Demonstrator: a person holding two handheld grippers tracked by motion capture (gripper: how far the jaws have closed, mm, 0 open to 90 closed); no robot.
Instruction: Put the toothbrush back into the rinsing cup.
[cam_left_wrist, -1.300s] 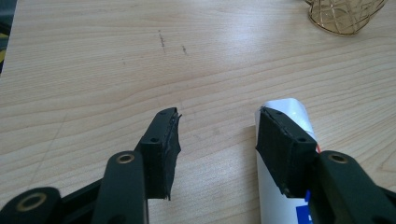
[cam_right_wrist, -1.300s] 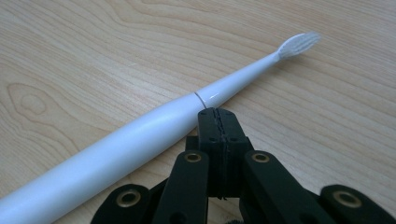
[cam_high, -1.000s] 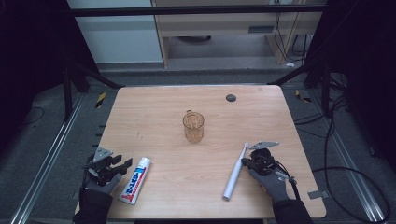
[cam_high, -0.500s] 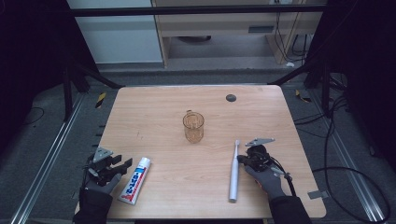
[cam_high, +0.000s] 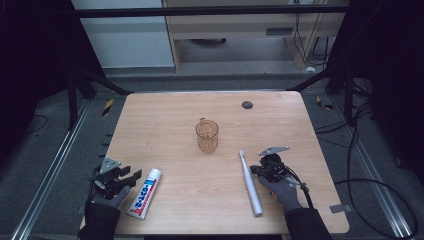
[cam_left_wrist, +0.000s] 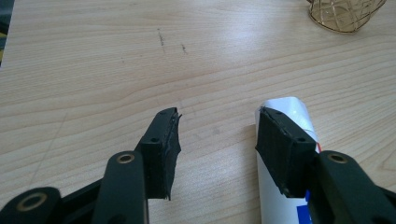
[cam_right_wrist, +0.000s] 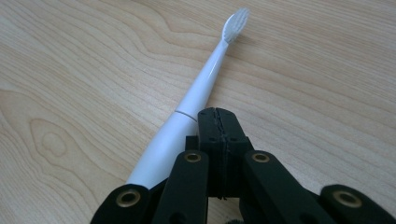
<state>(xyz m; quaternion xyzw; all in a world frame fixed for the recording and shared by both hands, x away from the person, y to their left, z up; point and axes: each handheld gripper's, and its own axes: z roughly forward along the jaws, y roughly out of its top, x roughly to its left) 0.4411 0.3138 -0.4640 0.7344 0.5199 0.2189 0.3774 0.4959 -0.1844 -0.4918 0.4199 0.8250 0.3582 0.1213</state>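
A white electric toothbrush (cam_high: 249, 182) lies flat on the wooden table (cam_high: 165, 125), its bristle head (cam_right_wrist: 235, 23) pointing away from me. My right gripper (cam_high: 257, 170) rests just right of its neck with both jaws pressed together and nothing between them (cam_right_wrist: 217, 114). At the front left lies a white, blue and red toothpaste tube (cam_high: 144, 192). My left gripper (cam_high: 131, 176) stands open beside it; its right jaw sits over the tube's white end (cam_left_wrist: 289, 105), and bare wood shows between the jaws (cam_left_wrist: 217, 135). A clear amber cup (cam_high: 207, 136) stands upright mid-table.
A small dark round disc (cam_high: 247, 105) lies near the table's far right. The cup's base (cam_left_wrist: 345, 14) shows far ahead of the left gripper. Dark floor, metal rails and cables (cam_high: 370, 185) surround the table.
The toothbrush has swung round: its head moved left and its tail moved slightly right, from leaning right to leaning left. The right gripper shifted slightly beside it. The left gripper kept still.
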